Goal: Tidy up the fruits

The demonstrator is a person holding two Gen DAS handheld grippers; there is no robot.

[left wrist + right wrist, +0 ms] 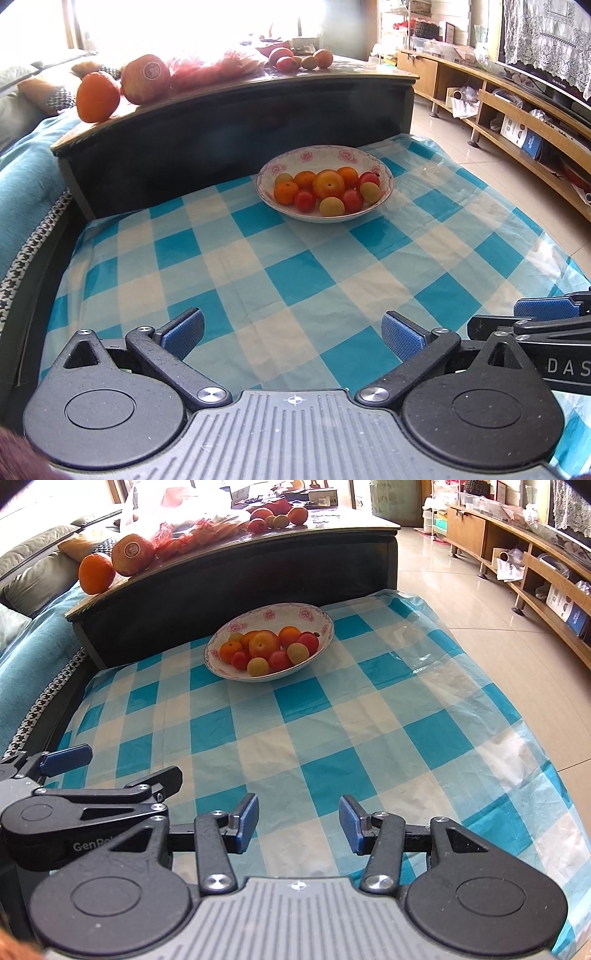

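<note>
We find both grippers low over a bench covered with a blue-and-white checked cloth, each pointing down and forward.

The left gripper has its jaws spread wide, with only cloth showing between the blue pads. The right gripper has its jaws parted to a moderate gap, narrower than the left, and likewise we see nothing between them. The two tools sit side by side: the right one appears at the right edge of the left wrist view, and the left one at the left edge of the right wrist view.

The task's fruit lies ahead of both grippers, well apart from the fingertips. A white bowl with a pink flower rim stands on the cloth, slightly right of centre ahead of the left gripper and slightly left of centre ahead of the right gripper. We see the fruits in it piled together and touching: a large orange one in the middle, smaller orange ones, red ones and yellowish ones around it.

Beyond the bowl stands a dark, higher table. On its near left corner sit an orange and, touching it, a larger stickered fruit. Further small fruits lie at its far end.
</note>
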